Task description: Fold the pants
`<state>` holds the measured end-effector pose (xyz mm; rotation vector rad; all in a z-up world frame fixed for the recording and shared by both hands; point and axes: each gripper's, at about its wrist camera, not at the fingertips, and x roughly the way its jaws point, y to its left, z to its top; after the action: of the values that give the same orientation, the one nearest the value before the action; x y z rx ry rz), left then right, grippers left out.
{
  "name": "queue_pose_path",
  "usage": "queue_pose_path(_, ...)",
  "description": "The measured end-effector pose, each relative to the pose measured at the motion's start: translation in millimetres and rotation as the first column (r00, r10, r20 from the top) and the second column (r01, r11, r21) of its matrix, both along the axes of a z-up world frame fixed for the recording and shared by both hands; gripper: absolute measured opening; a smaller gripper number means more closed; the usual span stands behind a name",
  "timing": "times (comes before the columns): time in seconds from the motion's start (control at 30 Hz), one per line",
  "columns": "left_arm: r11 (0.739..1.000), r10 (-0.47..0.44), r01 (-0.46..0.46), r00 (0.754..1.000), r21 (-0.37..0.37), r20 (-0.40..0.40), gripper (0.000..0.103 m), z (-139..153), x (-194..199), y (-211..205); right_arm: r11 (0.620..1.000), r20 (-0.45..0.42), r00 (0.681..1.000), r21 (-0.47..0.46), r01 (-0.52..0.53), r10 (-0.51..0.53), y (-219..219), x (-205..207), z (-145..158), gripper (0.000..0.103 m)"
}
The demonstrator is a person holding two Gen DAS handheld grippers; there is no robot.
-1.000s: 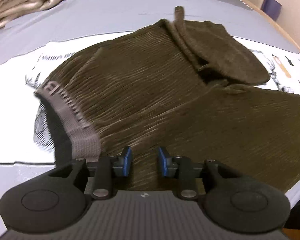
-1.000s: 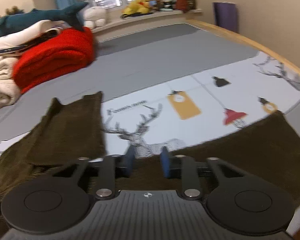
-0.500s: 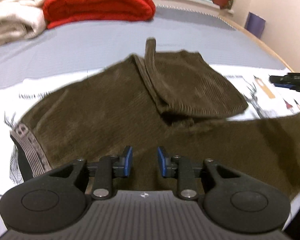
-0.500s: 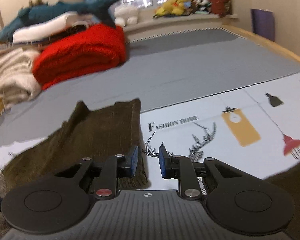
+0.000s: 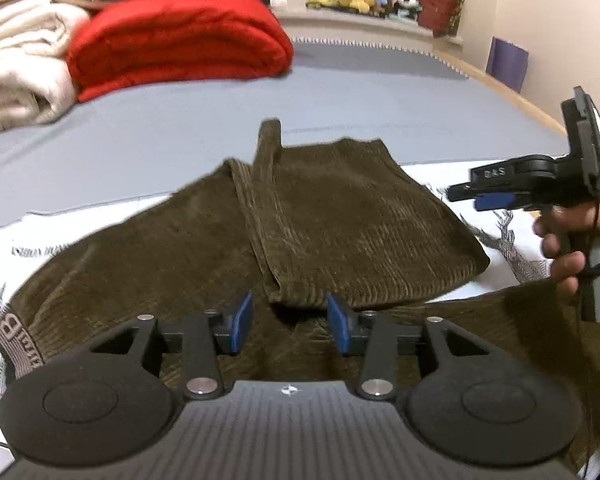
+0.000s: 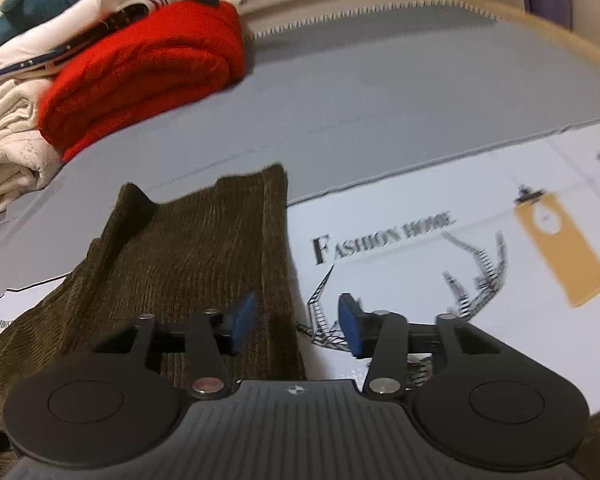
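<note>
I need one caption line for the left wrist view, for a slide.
Left gripper, jaws opening and empty, above brown corduroy pants with one leg folded over; right gripper at right.

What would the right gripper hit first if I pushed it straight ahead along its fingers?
Probably the right-hand edge of the folded pants leg, which lies between the opening jaws of the right gripper, or the printed sheet just beside it. Depth is hard to judge.
</note>
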<state>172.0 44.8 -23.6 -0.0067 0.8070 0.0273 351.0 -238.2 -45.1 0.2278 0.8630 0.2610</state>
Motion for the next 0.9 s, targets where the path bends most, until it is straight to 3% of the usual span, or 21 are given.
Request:
queue_pose_path(0.23, 1.000, -0.002, 0.002, 1.000, 0.008, -0.018, 0.054, 6, 10, 1, 0.997, -0.091, 0.993, 0.007, -0.078, 0.079, 19, 16, -24, 0.053)
queue_pose_path(0.27, 1.000, 0.000, 0.000, 1.000, 0.008, -0.019, 0.054, 8, 10, 3, 0.995, -0.092, 0.991, 0.014, -0.096, 0.097, 22, 16, -24, 0.050)
queue_pose_path(0.3, 1.000, 0.005, -0.005, 1.000, 0.007, -0.019, 0.054, 9, 10, 4, 0.994, -0.087, 0.990, 0.009, -0.110, 0.110, 24, 15, -24, 0.040)
queue_pose_path(0.33, 1.000, 0.010, -0.010, 1.000, 0.006, -0.020, 0.054, 11, 9, 6, 0.992, -0.077, 0.990, -0.020, -0.123, 0.121, 28, 12, -23, 0.028)
queue_pose_path(0.37, 1.000, 0.014, -0.014, 1.000, 0.004, -0.022, 0.054, 14, 9, 7, 0.989, -0.070, 0.989, -0.048, -0.138, 0.134, 30, 10, -21, 0.010)
queue_pose_path(0.57, 0.999, 0.019, -0.019, 1.000, 0.032, -0.006, 0.054, 31, -2, 14, 0.974, 0.032, 0.974, -0.016, -0.224, 0.225, 33, -18, 23, 0.009)
queue_pose_path(0.67, 0.999, 0.029, -0.029, 1.000, 0.033, 0.003, 0.054, 39, -8, 17, 0.921, 0.081, 0.918, 0.011, -0.390, 0.388, 41, -46, 53, 0.009)
queue_pose_path(0.8, 0.999, 0.033, -0.033, 0.999, 0.039, 0.011, 0.057, 44, -14, 17, 0.790, 0.041, 0.790, 0.003, -0.613, 0.612, 55, -84, 55, 0.009)
queue_pose_path(0.87, 0.998, 0.034, -0.034, 0.999, 0.053, -0.003, 0.057, 44, -15, 15, 0.761, -0.021, 0.762, -0.044, -0.648, 0.648, 60, -94, 44, 0.010)
queue_pose_path(0.9, 0.998, 0.032, -0.032, 0.999, 0.054, -0.004, 0.058, 44, -15, 14, 0.764, -0.045, 0.766, -0.060, -0.642, 0.641, 59, -96, 39, 0.014)
